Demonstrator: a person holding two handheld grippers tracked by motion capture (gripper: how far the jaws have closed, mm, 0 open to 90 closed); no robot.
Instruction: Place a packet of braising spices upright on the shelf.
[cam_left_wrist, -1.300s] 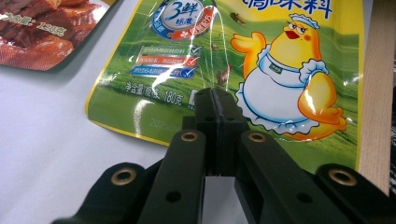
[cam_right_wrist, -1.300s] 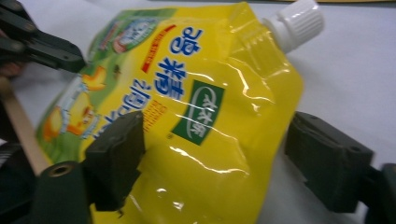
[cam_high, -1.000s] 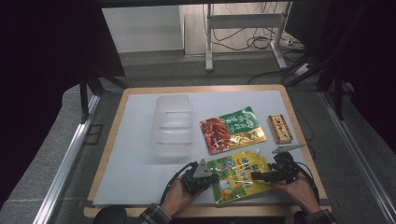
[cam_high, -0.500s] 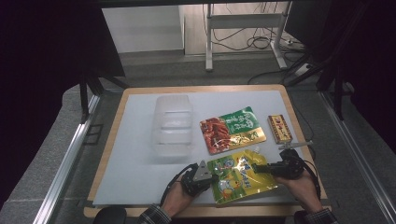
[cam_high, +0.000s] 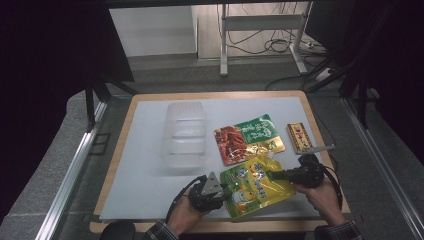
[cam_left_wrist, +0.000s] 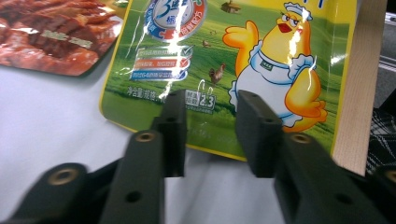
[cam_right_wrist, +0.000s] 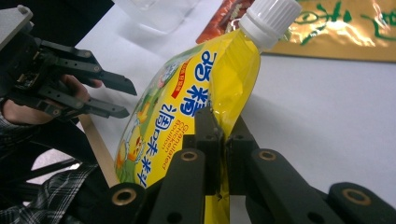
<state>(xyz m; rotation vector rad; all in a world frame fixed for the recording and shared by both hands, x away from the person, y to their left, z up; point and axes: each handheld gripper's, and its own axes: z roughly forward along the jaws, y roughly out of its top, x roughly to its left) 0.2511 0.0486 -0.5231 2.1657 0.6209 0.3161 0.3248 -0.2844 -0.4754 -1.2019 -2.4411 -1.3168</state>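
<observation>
The worktop is a white sheet on a wooden board. Towards its far side lies a clear plastic tray, and to the right of that a red and green snack bag with a small patterned box beyond it.

At the near edge, the yellow spouted pouch with a cartoon chicken lies between the two hands. In the right gripper view its side seam is lifted and its white cap points away.

The right gripper is clamped tight on that seam. The left gripper has just been opening; its jaws stand partly apart over the pouch's bottom edge, apparently not pressing it.
</observation>
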